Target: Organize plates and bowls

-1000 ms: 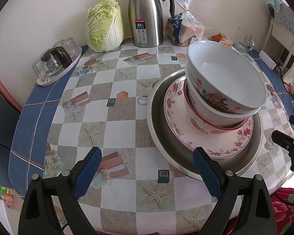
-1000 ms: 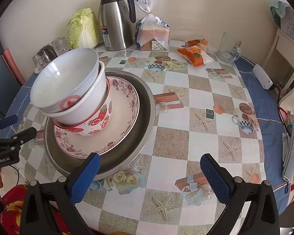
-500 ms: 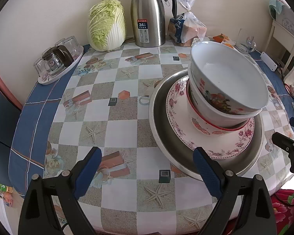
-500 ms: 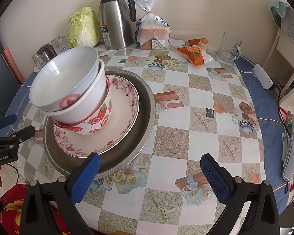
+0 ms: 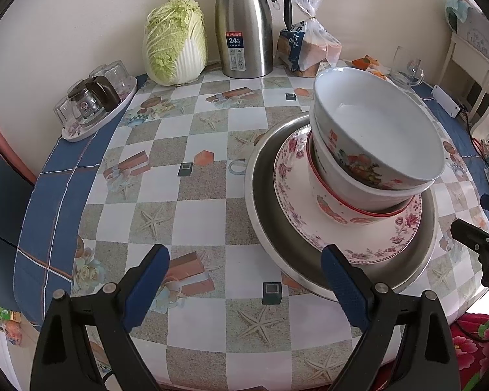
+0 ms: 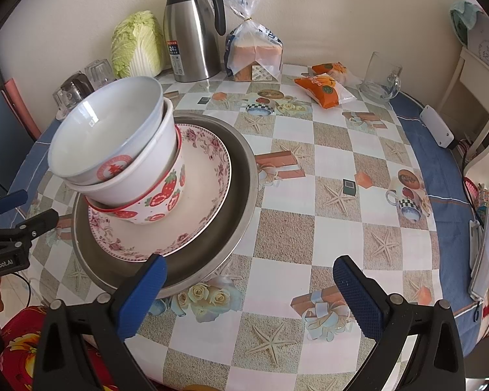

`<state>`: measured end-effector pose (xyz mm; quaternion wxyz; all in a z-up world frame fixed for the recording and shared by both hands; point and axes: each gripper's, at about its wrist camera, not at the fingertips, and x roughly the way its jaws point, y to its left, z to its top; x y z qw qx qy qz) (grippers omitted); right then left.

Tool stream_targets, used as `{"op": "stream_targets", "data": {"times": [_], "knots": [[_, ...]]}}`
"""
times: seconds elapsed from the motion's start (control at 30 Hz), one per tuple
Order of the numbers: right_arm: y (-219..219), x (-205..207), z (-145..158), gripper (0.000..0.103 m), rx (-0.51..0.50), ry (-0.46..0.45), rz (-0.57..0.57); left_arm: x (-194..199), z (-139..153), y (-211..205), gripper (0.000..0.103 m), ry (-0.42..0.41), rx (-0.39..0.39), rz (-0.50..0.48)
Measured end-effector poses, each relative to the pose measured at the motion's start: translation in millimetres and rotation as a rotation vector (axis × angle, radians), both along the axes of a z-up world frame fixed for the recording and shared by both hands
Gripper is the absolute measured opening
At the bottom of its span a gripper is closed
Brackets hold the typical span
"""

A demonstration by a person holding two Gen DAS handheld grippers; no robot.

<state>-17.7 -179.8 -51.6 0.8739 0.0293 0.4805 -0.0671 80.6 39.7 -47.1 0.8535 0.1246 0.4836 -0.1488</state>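
Steel thermos [image 5: 244,29], cabbage [image 5: 176,40], bread bag [image 6: 254,49] behind bowl stack [image 5: 371,150]; both hand-held grippers wide, empty.

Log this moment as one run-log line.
left gripper: open, empty | right gripper: open, empty | bowls: stacked tilted on floral plate in metal basin

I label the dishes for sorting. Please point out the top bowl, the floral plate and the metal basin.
top bowl [image 6: 104,137]: right wrist view, inner wall.
floral plate [image 6: 195,202]: right wrist view, bare centre.
metal basin [image 5: 264,202]: left wrist view, left inner wall.
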Motion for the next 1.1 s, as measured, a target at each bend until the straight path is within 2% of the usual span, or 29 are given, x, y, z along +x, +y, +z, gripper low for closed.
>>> {"op": "stream_targets", "data": {"times": [1.1], "knots": [[0.7, 1.0, -3.8, 0.103, -0.001, 0.013, 0.006, 1.2, -1.6, 0.0, 0.094, 0.004, 0.012, 0.005]]}}
